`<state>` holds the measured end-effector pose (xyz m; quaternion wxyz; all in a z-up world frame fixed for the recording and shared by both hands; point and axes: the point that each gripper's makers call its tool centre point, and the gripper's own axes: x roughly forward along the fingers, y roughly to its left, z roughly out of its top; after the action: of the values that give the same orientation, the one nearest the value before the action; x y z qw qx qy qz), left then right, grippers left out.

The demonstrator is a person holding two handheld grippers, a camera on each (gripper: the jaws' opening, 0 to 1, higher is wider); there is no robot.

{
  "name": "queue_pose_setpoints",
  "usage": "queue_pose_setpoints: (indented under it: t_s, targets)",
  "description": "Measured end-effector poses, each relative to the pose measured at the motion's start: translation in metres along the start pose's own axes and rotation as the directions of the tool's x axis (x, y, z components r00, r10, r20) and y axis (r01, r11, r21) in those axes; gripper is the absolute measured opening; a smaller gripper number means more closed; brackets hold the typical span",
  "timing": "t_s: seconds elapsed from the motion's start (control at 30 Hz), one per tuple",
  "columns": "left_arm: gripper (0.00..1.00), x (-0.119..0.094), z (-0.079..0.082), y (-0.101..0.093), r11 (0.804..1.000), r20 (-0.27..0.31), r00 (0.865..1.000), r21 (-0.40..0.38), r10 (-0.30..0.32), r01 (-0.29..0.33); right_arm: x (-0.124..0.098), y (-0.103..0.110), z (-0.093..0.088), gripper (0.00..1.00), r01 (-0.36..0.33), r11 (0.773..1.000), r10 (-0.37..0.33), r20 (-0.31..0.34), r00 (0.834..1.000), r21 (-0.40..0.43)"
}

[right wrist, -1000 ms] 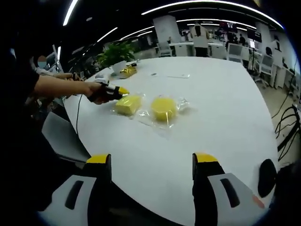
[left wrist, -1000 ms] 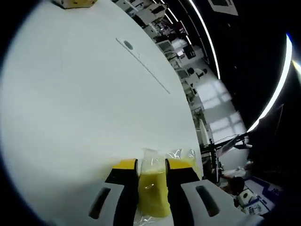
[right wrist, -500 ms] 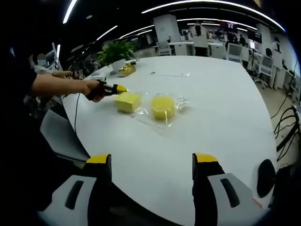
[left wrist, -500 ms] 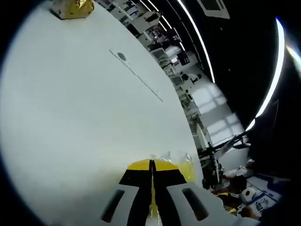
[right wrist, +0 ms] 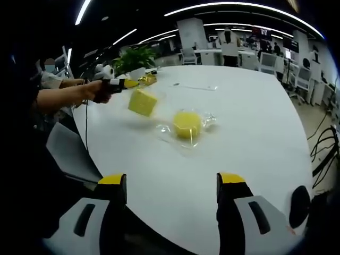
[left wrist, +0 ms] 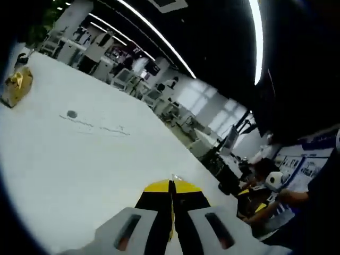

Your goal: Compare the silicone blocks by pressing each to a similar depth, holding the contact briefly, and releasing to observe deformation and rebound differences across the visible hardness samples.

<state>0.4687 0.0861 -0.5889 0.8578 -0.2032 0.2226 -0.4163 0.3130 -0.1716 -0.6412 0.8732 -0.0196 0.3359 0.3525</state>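
Left gripper [right wrist: 125, 83], jaws pinched on its wrapping, holds the square silicone block [right wrist: 142, 102] off the table [right wrist: 255, 122], probably to reposition it; right gripper [right wrist: 171, 187] hangs wide open, empty, short of the bagged round block [right wrist: 186, 124].

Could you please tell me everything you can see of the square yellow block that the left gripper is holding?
The square yellow block is a pale yellow slab wrapped in clear plastic. It hangs tilted in the air above the white table, pinched at one edge by the left gripper. The round yellow block lies apart on the table.
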Motion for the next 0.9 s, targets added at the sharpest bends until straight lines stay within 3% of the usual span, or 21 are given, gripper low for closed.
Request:
queue_pose_setpoints:
  t_s: [0.1, 0.17, 0.27, 0.43, 0.53, 0.63, 0.73, 0.8, 0.9]
  targets:
    - [0.00, -0.004, -0.002, -0.015, 0.993, -0.050, 0.999, 0.114, 0.015, -0.010, 0.001, 0.004, 0.003, 0.62, -0.016, 1.000, 0.016, 0.004, 1.000, -0.016]
    - [0.00, -0.008, 0.003, -0.024, 0.981, -0.046, 0.998, 0.194, 0.034, -0.024, 0.002, 0.008, 0.005, 0.63, -0.028, 0.999, 0.029, 0.007, 1.000, -0.026]
    - [0.00, -0.013, 0.011, -0.044, 0.978, -0.028, 1.000, 0.210, 0.007, -0.001, 0.002, 0.015, 0.009, 0.63, -0.053, 0.998, 0.053, 0.023, 0.998, -0.023]
    - [0.00, -0.017, 0.017, -0.086, 0.960, -0.044, 0.995, 0.264, -0.087, 0.095, 0.003, 0.028, 0.014, 0.62, -0.093, 0.994, 0.095, 0.031, 0.995, -0.055]
    - [0.00, -0.016, 0.016, -0.102, 0.960, -0.072, 0.992, 0.253, -0.105, 0.120, 0.003, 0.034, 0.017, 0.61, -0.122, 0.989, 0.125, 0.034, 0.992, -0.078]
    - [0.00, -0.015, 0.014, -0.118, 0.931, -0.099, 0.986, 0.328, -0.137, 0.163, 0.002, 0.040, 0.030, 0.65, -0.138, 0.978, 0.153, 0.085, 0.985, -0.157]
    - [0.00, -0.013, 0.018, -0.133, 0.925, -0.109, 0.981, 0.330, -0.162, 0.190, -0.003, 0.045, 0.047, 0.72, -0.148, 0.975, 0.175, 0.158, 0.972, -0.167]
    - [0.00, -0.011, 0.021, -0.143, 0.914, -0.118, 0.976, 0.344, -0.185, 0.215, -0.006, 0.051, 0.052, 0.70, -0.177, 0.969, 0.206, 0.171, 0.963, -0.172]
    - [0.00, -0.010, 0.023, -0.156, 0.900, -0.126, 0.967, 0.356, -0.220, 0.251, -0.005, 0.058, 0.061, 0.77, -0.192, 0.960, 0.232, 0.198, 0.952, -0.204]
